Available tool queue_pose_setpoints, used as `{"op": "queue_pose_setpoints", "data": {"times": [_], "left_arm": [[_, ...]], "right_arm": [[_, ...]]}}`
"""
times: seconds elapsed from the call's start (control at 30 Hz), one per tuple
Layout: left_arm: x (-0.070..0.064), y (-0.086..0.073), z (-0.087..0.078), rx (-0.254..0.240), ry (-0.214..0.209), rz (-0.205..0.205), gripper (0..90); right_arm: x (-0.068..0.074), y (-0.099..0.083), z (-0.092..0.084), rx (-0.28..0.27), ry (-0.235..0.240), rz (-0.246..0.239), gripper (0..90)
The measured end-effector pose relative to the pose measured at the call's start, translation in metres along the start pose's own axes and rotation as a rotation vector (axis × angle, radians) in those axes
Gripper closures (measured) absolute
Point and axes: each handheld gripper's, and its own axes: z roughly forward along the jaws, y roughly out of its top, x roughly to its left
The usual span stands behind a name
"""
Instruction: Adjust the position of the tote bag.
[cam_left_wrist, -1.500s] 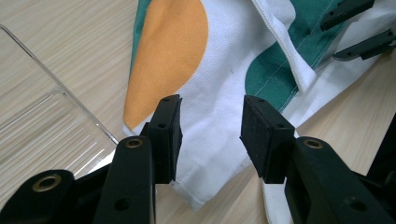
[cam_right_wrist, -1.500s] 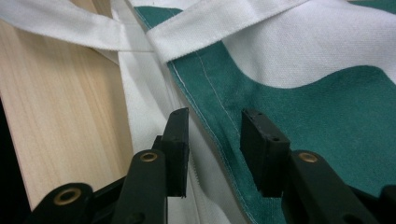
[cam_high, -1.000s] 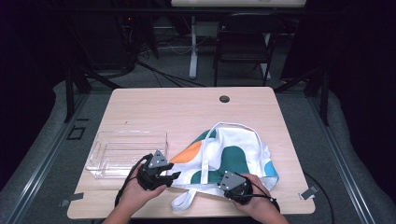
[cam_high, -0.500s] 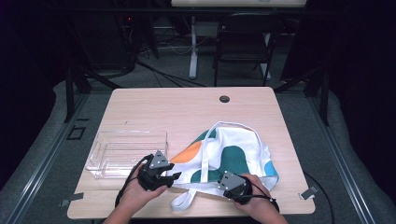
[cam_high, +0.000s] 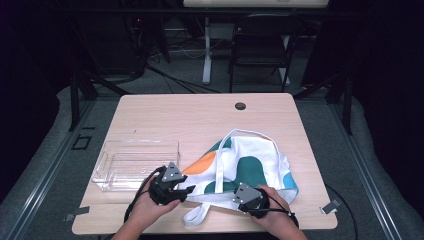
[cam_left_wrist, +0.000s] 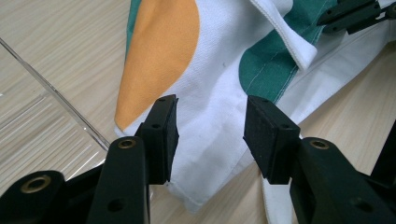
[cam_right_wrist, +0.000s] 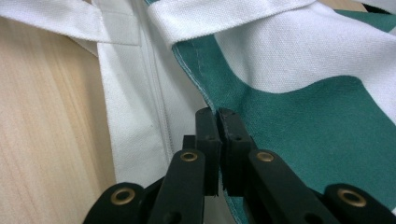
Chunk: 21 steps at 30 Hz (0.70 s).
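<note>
Your two grippers are at the bag.
Your right gripper (cam_right_wrist: 218, 122) has just pinched the bag (cam_high: 250, 167) edge; left gripper (cam_left_wrist: 211, 128) fingers have just been opening, apart over its near-left corner.

The left gripper (cam_high: 181, 192) is holding its jaws apart (pads clear); the right gripper (cam_high: 235, 197) is just closing, jaws pinched together

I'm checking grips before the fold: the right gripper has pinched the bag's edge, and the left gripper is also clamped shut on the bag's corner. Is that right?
Not quite. The left gripper is not clamped: in the left gripper view its fingers stand apart on either side of the bag corner without pressing it. The right gripper has just closed, pinching the bag's green edge, as the right gripper view shows.
</note>
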Motion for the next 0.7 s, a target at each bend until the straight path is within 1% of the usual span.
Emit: {"op": "queue_pose_setpoints", "data": {"times": [0.13,0.17,0.2,0.23,0.33,0.4,0.5,0.57,0.7], "left_arm": [[-0.001,0.000,0.001,-0.002,0.001,0.011,53.8],[-0.001,0.000,0.001,-0.001,-0.001,0.012,53.6],[-0.002,0.000,0.001,-0.012,0.004,0.018,53.2],[-0.002,0.000,0.001,-0.014,0.007,0.025,52.7],[-0.003,0.000,0.002,-0.011,0.004,0.029,52.6],[-0.003,0.000,0.001,-0.012,0.000,0.029,52.6],[-0.005,0.000,0.001,-0.010,0.001,0.038,52.7],[-0.006,0.001,0.001,-0.006,-0.009,0.046,52.6],[-0.010,0.002,0.002,-0.007,-0.007,0.070,51.7]], "right_arm": [[-0.001,0.001,-0.001,0.011,0.001,-0.012,88.5],[-0.001,0.001,-0.002,0.005,0.000,-0.007,88.5],[-0.001,0.002,-0.002,0.007,0.001,-0.007,88.5],[-0.001,0.001,-0.002,-0.006,0.003,0.002,88.5],[-0.003,0.003,-0.004,0.003,-0.004,-0.012,88.6],[-0.002,0.003,-0.004,-0.015,-0.002,-0.001,88.6],[-0.003,0.004,-0.006,-0.015,-0.012,-0.004,88.6],[-0.003,0.004,-0.007,-0.028,-0.013,0.006,88.6],[-0.004,0.006,-0.011,-0.031,-0.033,-0.004,88.7]]}}
